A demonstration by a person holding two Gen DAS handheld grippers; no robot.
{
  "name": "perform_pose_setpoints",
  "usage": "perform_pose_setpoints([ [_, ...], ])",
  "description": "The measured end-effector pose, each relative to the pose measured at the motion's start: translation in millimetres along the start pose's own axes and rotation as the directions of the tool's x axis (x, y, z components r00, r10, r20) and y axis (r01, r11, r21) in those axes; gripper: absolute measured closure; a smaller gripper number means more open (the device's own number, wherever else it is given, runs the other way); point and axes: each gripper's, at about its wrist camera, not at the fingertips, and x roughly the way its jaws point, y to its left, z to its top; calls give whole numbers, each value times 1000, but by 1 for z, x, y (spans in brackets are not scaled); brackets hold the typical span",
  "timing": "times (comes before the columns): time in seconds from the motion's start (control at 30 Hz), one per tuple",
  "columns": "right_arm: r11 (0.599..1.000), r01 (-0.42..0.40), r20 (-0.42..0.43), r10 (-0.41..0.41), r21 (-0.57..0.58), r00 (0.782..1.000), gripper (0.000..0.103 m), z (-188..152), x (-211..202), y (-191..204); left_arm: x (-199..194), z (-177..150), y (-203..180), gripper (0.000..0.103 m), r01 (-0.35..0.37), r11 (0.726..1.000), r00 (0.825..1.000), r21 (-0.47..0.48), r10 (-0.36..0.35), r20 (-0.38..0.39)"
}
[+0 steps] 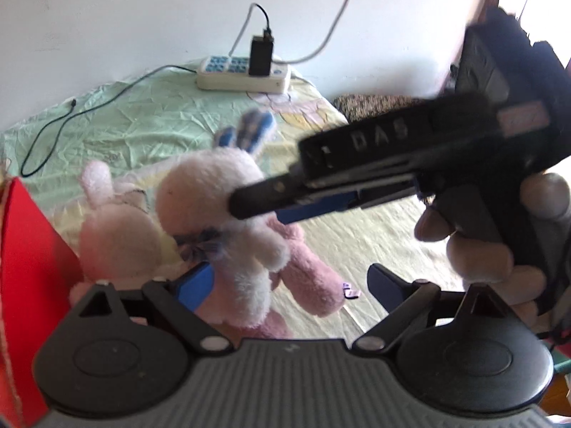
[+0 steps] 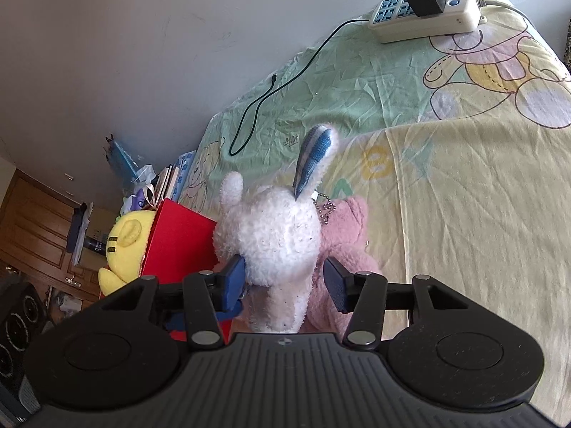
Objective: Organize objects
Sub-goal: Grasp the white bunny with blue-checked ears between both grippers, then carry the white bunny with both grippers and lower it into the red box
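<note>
A white rabbit plush (image 2: 274,235) with blue-striped ears sits between the blue pads of my right gripper (image 2: 284,283), which is shut on it near the neck. In the left wrist view the same white rabbit plush (image 1: 210,192) hangs upright, and the right gripper (image 1: 257,207) reaches in from the right with a hand (image 1: 474,249) holding it. A pink plush (image 1: 117,239) lies on the bed behind and below the rabbit, and the right wrist view shows this pink plush (image 2: 351,228) too. My left gripper (image 1: 289,287) is open just under the rabbit's legs, holding nothing.
A red box (image 2: 178,235) stands at the bed's left edge, with a yellow plush (image 2: 125,246) beside it; the red box (image 1: 28,267) also fills the left wrist view's left side. A white power strip (image 1: 242,73) with a black charger and cable (image 1: 71,114) lies by the wall on the cartoon bed sheet (image 2: 464,196).
</note>
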Motion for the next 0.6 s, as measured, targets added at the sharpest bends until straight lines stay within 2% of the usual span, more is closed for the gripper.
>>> perform_pose_setpoints([
  [0.07,999,-30,-9,30,21,1000,54,1,0,-6,-3,3,11,9,-10,1000,1000,-29,10,17],
  [0.2,997,-58,-11,58,53,998,54,0,-4,-17,16,10,32,13,-17,995,1000,-100,16,-13],
  [0.27,995,-74,-12,75,65,997,54,0,-5,-21,30,13,39,23,-6,993,999,-122,1,-41],
  [0.33,995,-85,-10,85,61,996,54,0,-7,-21,40,14,43,26,6,990,998,-142,-15,-63],
  [0.6,989,-131,-18,133,75,991,54,-2,-1,-19,44,12,38,36,-2,992,997,-125,-7,-72],
])
